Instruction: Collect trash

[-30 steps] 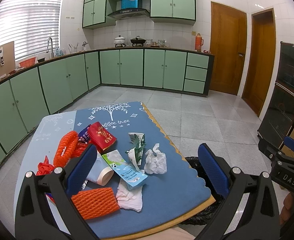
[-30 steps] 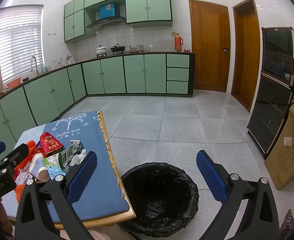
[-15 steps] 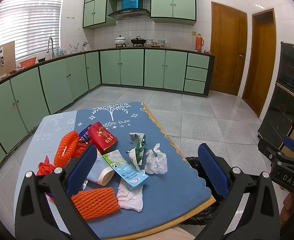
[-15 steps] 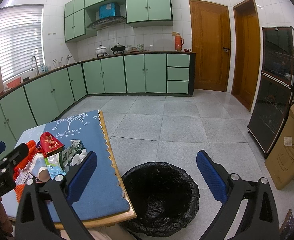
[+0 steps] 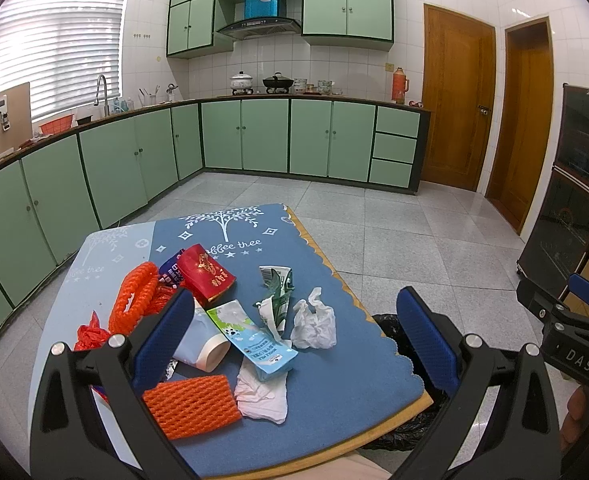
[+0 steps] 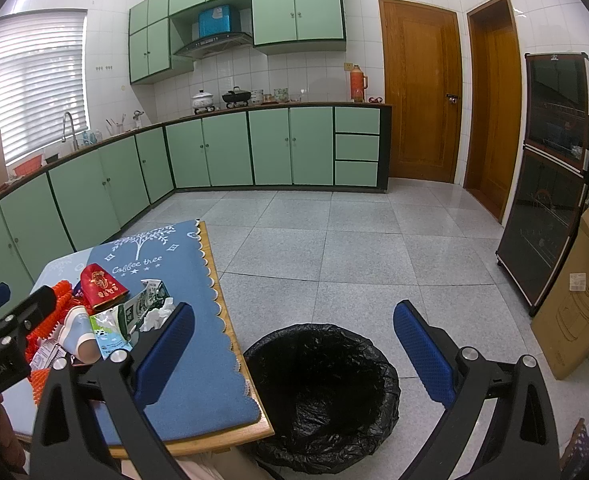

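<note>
Trash lies on the blue mat (image 5: 334,364) of a low table: crumpled white tissue (image 5: 314,320), flat tissue (image 5: 262,396), blue-green milk carton (image 5: 254,336), torn green carton (image 5: 276,284), paper cup (image 5: 200,344), red packet (image 5: 208,274), orange foam net (image 5: 190,404) and orange mesh ring (image 5: 134,300). My left gripper (image 5: 294,336) is open and empty above the pile. My right gripper (image 6: 294,344) is open and empty above the black-lined bin (image 6: 326,392) on the floor right of the table.
Green cabinets (image 5: 266,136) run along the far and left walls. Wooden doors (image 6: 420,92) and a dark glass cabinet (image 6: 546,184) stand at the right, with a cardboard box (image 6: 574,300) beside it. Grey tiled floor (image 6: 334,248) lies beyond the table.
</note>
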A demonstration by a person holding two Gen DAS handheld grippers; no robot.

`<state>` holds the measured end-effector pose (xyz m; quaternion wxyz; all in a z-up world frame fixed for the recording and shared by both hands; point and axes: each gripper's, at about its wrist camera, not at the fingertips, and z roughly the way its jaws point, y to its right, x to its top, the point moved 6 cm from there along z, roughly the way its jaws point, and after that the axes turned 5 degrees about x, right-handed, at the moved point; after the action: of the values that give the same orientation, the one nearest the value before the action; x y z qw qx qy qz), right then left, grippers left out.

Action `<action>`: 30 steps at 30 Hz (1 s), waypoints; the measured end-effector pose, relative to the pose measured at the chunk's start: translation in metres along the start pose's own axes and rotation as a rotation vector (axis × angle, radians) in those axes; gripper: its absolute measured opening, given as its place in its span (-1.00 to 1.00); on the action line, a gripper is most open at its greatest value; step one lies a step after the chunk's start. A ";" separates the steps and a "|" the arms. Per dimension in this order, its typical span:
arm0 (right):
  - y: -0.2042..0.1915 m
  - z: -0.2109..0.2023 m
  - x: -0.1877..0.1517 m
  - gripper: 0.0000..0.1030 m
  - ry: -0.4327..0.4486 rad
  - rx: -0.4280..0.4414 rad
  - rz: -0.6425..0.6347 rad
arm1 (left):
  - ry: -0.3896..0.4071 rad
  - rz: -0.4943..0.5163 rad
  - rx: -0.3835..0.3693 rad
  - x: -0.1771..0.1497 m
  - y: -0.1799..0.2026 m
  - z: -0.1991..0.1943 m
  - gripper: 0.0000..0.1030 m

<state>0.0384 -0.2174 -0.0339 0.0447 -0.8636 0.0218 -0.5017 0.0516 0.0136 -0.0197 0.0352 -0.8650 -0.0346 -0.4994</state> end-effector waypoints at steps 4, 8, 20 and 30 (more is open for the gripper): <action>0.000 0.000 0.000 0.89 -0.001 0.000 0.001 | 0.000 0.000 0.000 0.000 0.000 0.000 0.90; 0.000 0.000 0.000 0.89 0.000 0.000 0.000 | 0.001 0.000 0.001 0.000 -0.002 0.001 0.90; 0.000 0.000 0.000 0.89 -0.001 0.000 0.001 | 0.003 0.000 0.002 0.000 -0.003 0.000 0.90; 0.000 0.001 0.000 0.88 -0.001 0.000 0.001 | 0.002 0.000 0.002 0.000 -0.003 0.000 0.90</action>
<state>0.0391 -0.2172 -0.0339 0.0449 -0.8639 0.0224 -0.5012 0.0512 0.0168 -0.0199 0.0363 -0.8643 -0.0352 -0.5003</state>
